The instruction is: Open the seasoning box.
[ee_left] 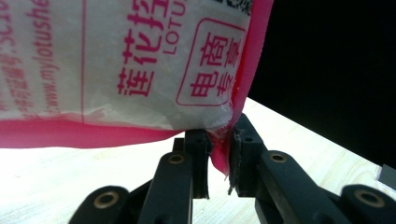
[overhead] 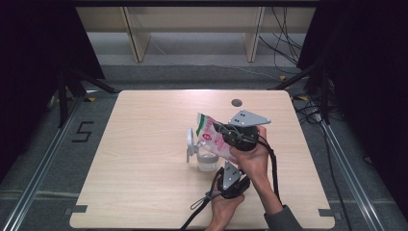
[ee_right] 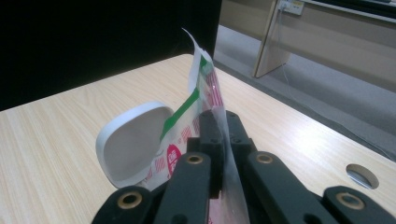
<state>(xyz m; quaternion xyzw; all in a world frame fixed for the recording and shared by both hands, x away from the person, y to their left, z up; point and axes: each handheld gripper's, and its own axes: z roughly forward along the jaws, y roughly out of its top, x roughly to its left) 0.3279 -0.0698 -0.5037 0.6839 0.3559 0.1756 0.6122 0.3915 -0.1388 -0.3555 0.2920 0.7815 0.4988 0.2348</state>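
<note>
A pink and white pouch [overhead: 209, 134] with red print and a green strip near its top hangs tilted over a clear container [overhead: 207, 162] whose white lid [overhead: 191, 140] stands flipped up. My right gripper [overhead: 219, 129] is shut on the pouch's side edge [ee_right: 201, 88], with the lid [ee_right: 133, 144] just beyond it. From below, my left gripper [overhead: 226, 166] pinches the pouch's lower pink corner [ee_left: 140, 60]. In the left gripper view that corner sits crumpled between the two pads of my left gripper [ee_left: 219, 156]. What is inside the container is unclear.
The wooden table [overhead: 144, 192] has a round cable hole [overhead: 236, 102] near its far edge. Black cables trail from both grippers toward the front edge. Dark curtains and tripod legs flank the table, and wooden shelving stands behind it.
</note>
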